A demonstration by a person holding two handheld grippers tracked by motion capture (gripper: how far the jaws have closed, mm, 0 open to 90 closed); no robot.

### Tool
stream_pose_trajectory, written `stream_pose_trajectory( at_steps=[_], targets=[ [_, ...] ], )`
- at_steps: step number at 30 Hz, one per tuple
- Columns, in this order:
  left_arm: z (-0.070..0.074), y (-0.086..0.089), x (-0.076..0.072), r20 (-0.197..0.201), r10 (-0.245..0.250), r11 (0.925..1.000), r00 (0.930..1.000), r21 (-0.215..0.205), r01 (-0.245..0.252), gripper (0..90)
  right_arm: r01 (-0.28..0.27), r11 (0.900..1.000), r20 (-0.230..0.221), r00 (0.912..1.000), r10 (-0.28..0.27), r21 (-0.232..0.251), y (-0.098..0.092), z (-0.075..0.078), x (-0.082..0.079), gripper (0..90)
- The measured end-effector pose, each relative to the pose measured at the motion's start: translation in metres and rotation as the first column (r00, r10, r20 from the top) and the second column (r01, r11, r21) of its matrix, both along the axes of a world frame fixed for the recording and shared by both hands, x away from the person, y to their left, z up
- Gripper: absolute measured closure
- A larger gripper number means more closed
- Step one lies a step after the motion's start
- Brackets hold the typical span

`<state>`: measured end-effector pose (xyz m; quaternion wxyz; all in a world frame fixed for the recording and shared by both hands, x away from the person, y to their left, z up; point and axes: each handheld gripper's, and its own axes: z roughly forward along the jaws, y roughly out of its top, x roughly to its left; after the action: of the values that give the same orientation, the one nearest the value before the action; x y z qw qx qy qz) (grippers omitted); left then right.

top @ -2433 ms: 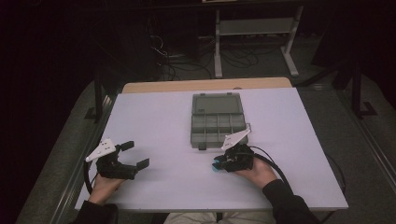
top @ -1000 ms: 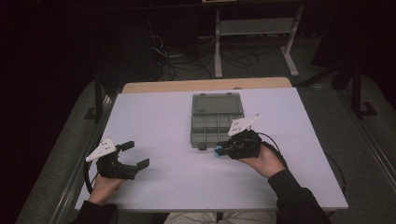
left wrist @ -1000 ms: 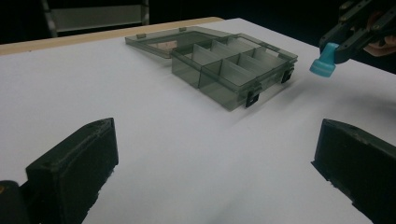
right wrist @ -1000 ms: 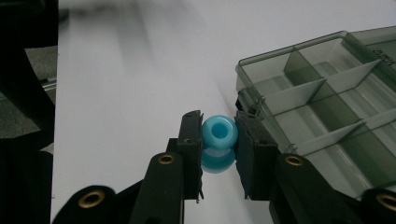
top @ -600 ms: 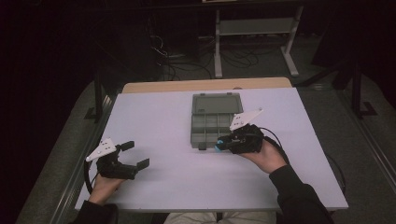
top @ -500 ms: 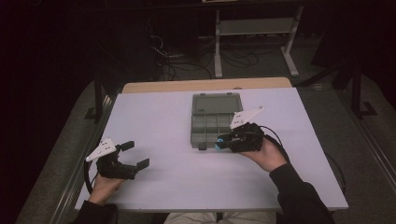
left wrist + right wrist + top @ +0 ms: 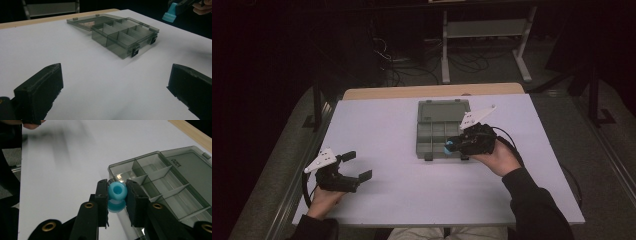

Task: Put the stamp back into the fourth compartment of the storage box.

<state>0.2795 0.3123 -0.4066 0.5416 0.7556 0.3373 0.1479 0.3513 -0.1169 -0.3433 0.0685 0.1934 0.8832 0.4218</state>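
the right gripper (image 7: 117,195) is clamped on a blue bead (image 7: 117,190), held over the near edge of the open grey compartment box (image 7: 432,131) at the middle of the white table (image 7: 387,125). the left gripper (image 7: 354,167), well apart near the table's front-left corner, has its 2 jaws spread wide with nothing between them.

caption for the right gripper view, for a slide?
Right gripper clamps a blue bead above the open compartment box.
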Motion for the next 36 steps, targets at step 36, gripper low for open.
stream_pose_trajectory(
  at_steps=[36],
  targets=[
    [0.0, 0.0, 0.0, 0.0, -0.002, 1.0, 1.0, 0.0, 0.002, 0.0, 0.121, 0.993, -0.026, 0.9924, -0.121, -0.008, -0.023, 0.003, 0.043, 71.8]
  ],
)
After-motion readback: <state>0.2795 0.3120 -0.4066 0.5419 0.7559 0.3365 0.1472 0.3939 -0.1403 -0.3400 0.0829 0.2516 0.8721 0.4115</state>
